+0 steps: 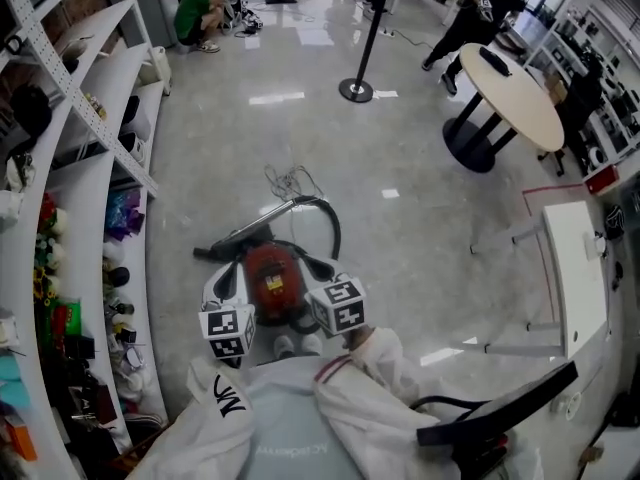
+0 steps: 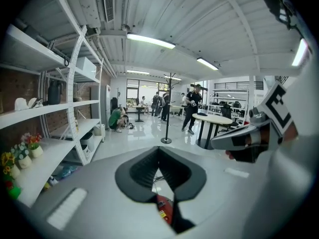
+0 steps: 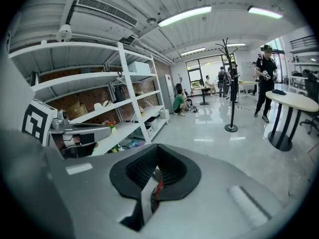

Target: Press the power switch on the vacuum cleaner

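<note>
A red canister vacuum cleaner [image 1: 272, 278] lies on the shiny floor just in front of me, its black hose [image 1: 327, 216] and wand [image 1: 245, 233] curling away and a loose cord [image 1: 290, 180] beyond. Its power switch cannot be made out. My left gripper [image 1: 226, 293] and right gripper [image 1: 330, 278] hover side by side above the vacuum's rear, not touching it. Both are shut with nothing held. Past the closed pads of the left gripper [image 2: 159, 151] a bit of red vacuum [image 2: 164, 208] shows; the right gripper [image 3: 157, 148] shows a red sliver [image 3: 158, 190] too.
White shelving [image 1: 90, 168] full of small items runs along the left. A stanchion post [image 1: 357, 88] and a round table [image 1: 520, 93] stand farther off, a white table [image 1: 575, 268] at right. One person crouches [image 1: 200, 13] far back; another [image 1: 480, 8] walks by the table.
</note>
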The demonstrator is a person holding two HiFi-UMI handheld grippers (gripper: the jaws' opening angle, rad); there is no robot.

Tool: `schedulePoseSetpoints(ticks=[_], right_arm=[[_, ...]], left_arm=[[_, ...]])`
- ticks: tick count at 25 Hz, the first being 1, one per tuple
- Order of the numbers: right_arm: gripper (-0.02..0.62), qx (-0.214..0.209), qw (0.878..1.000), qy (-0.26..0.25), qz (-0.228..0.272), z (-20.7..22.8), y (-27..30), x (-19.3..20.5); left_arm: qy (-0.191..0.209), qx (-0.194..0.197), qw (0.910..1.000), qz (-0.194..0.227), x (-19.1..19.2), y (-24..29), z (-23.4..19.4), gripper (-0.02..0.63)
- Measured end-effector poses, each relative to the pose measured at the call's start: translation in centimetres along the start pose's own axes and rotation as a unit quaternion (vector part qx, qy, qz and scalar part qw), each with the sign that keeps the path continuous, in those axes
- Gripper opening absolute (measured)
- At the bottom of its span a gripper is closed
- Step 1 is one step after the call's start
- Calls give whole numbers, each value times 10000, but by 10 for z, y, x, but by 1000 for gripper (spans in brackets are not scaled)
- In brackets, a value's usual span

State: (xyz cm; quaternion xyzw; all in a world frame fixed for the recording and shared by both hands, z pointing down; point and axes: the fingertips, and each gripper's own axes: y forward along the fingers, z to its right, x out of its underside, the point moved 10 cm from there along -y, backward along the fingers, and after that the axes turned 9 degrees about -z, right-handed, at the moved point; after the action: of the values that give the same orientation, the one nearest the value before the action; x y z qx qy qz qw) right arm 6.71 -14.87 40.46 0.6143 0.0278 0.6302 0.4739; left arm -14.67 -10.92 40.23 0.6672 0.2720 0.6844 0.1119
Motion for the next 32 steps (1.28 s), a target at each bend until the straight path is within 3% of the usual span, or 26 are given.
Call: schedulePoseSetpoints(ticks=[7, 23, 32], right_arm=[[2, 85, 9996, -127, 225, -6, -11, -20], [2, 295, 9994, 56, 191, -21, -20, -4], [2, 238, 9996, 58, 157, -22, -25, 3]], left_arm=[[-48, -39, 9998, 194, -9, -4, -10, 0], [28, 236, 9997, 13, 14, -11, -5, 0], [-27, 174, 9998, -83, 26, -15, 1, 0]])
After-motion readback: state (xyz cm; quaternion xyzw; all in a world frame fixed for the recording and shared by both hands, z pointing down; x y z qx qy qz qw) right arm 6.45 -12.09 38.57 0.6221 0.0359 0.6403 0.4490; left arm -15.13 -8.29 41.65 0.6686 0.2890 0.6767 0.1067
